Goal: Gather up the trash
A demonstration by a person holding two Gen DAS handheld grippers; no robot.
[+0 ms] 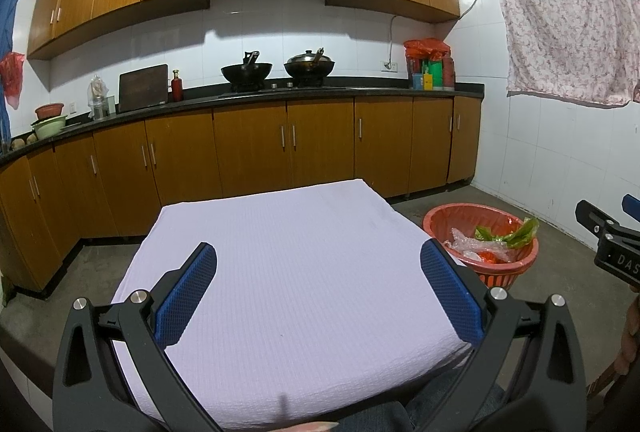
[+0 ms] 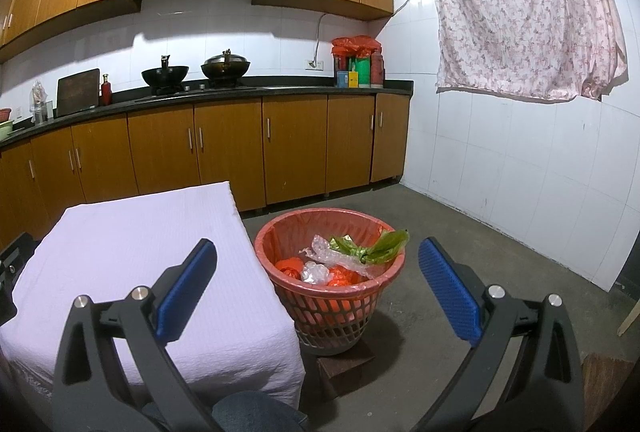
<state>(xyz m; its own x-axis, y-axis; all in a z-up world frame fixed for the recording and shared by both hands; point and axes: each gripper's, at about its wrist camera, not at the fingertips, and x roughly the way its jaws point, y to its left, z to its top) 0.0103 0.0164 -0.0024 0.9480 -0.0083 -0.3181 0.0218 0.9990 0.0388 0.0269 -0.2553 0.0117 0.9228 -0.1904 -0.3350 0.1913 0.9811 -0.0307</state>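
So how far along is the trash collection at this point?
It looks essentially done. The basket beside the table already holds bubble wrap, a green wrapper and red plastic. Nothing is in hand: the left gripper and right gripper are both open and hold nothing. The tablecloth shows no trash on it, so nothing visible is left to pick up.

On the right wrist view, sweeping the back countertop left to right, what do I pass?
Cutting board → red bottle → open black wok → lidded wok → wall socket → cluster of containers under a red bag.
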